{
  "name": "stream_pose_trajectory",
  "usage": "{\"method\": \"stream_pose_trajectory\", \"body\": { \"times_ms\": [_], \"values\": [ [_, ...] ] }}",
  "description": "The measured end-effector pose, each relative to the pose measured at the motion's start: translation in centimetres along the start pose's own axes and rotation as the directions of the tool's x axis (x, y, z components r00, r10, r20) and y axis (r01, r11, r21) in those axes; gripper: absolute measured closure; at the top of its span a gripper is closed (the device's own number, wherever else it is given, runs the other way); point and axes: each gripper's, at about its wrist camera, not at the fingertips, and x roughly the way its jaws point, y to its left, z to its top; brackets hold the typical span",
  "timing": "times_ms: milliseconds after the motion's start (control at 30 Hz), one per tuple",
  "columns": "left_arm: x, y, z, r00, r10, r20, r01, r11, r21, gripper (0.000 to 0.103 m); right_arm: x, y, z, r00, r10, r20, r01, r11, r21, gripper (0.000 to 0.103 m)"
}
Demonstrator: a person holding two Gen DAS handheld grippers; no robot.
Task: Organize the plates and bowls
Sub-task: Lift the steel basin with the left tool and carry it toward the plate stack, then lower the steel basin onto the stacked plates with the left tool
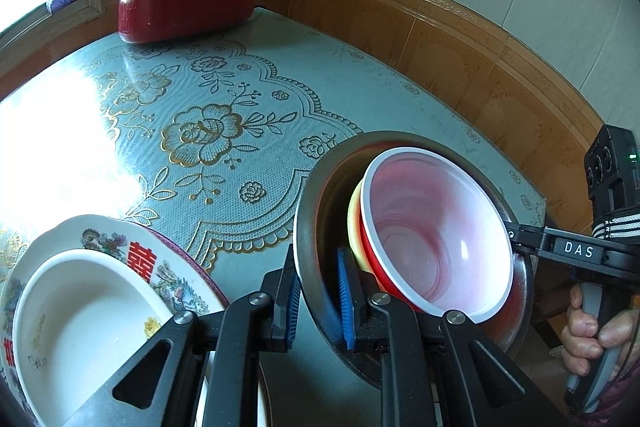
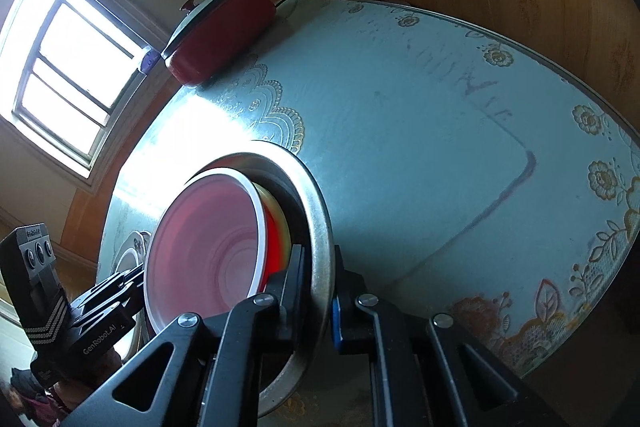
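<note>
A white plate (image 1: 80, 327) sits on a patterned plate (image 1: 140, 251) at my far left on the tabletop (image 1: 248, 99). My left gripper (image 1: 320, 301) has its fingers clamped on the metal bowl (image 1: 308, 211) rim, red bowl (image 1: 436, 231) nested inside, tilted above the tabletop. My right gripper (image 2: 320, 287) pinches the opposite rim.

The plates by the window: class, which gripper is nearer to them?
Left. The left gripper grips the metal bowl's rim right beside the plates; the right gripper grips the opposite rim, farther off.
</note>
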Motion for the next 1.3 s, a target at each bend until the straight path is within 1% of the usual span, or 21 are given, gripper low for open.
{"method": "stream_pose_trajectory", "body": {
  "times_ms": [67,267,400,600,700,1000,1167,1300],
  "values": [
    [-0.1,0.0,0.1,1.000,-0.002,-0.005,0.002,1.000,-0.004,0.086,0.0,-0.2,0.0,1.000,0.014,-0.006,-0.014,1.000,0.021,0.094],
    [-0.4,0.0,0.2,1.000,-0.021,-0.004,0.022,1.000,0.016,0.087,-0.4,-0.5,-0.9,1.000,0.022,-0.010,-0.021,0.997,0.070,0.094],
    [-0.8,-0.3,0.1,0.999,-0.044,-0.004,0.044,0.997,0.056,0.087,-0.9,-1.1,-2.1,0.999,0.034,0.009,-0.035,0.988,0.148,0.094],
    [-1.5,0.2,-0.2,0.996,-0.079,-0.028,0.081,0.994,0.079,0.087,-1.5,-0.5,-3.9,1.000,0.015,0.020,-0.019,0.979,0.204,0.094],
    [-1.9,0.4,-0.3,0.995,-0.097,-0.039,0.100,0.992,0.081,0.087,-2.0,0.2,-4.7,0.999,0.015,0.035,-0.022,0.978,0.209,0.094],
    [-3.8,0.4,-0.5,0.989,-0.146,-0.029,0.148,0.982,0.118,0.087,-3.3,1.7,-6.8,0.997,-0.007,0.073,-0.010,0.971,0.239,0.094],
    [-5.8,0.5,-0.6,0.983,-0.183,-0.004,0.182,0.973,0.143,0.088,-5.1,3.1,-7.7,0.994,-0.012,0.111,-0.014,0.972,0.234,0.094],
    [-7.3,1.4,-0.7,0.978,-0.209,0.006,0.206,0.968,0.142,0.088,-6.1,4.8,-7.8,0.990,-0.008,0.138,-0.022,0.977,0.212,0.094]
  ]
}}
